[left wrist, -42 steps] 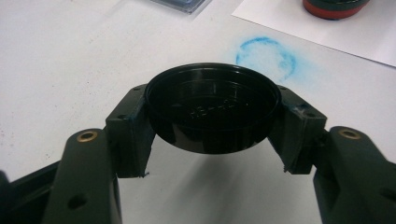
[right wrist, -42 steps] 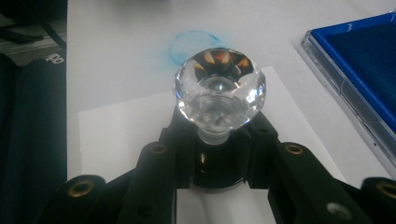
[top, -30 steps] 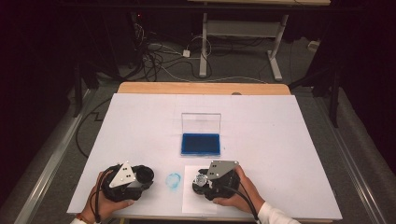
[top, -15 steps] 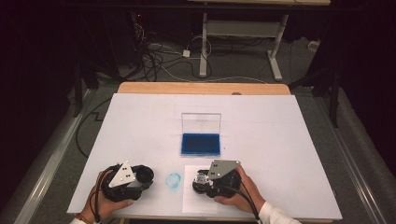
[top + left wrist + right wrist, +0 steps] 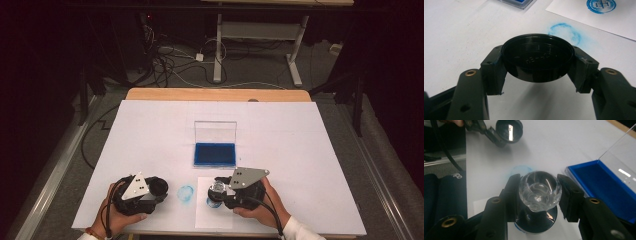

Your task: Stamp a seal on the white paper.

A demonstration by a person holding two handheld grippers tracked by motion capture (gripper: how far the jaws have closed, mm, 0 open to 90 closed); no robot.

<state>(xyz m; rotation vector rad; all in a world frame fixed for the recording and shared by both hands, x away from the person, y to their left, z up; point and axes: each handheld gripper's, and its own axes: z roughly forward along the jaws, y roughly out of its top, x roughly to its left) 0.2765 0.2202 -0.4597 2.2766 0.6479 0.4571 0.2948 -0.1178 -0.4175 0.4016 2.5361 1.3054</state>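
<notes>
My right gripper (image 5: 218,190) (image 5: 540,192) is shut on the clear faceted knob of a round stamp (image 5: 540,188), low over a white paper sheet (image 5: 202,215). I cannot tell whether the stamp's dark base touches the paper. A blue round print (image 5: 210,202) (image 5: 601,5) shows on the sheet beside it. My left gripper (image 5: 159,187) (image 5: 539,68) is shut on a black round cap (image 5: 537,61) (image 5: 509,131), held just above the table near the front left. The two grippers are a short way apart.
A blue ink pad (image 5: 214,154) (image 5: 604,182) with its clear lid standing open lies mid-table, beyond both grippers. A faint blue ring smudge (image 5: 186,193) (image 5: 566,32) marks the white tabletop between the grippers. Cables and desk legs are on the floor beyond the far edge.
</notes>
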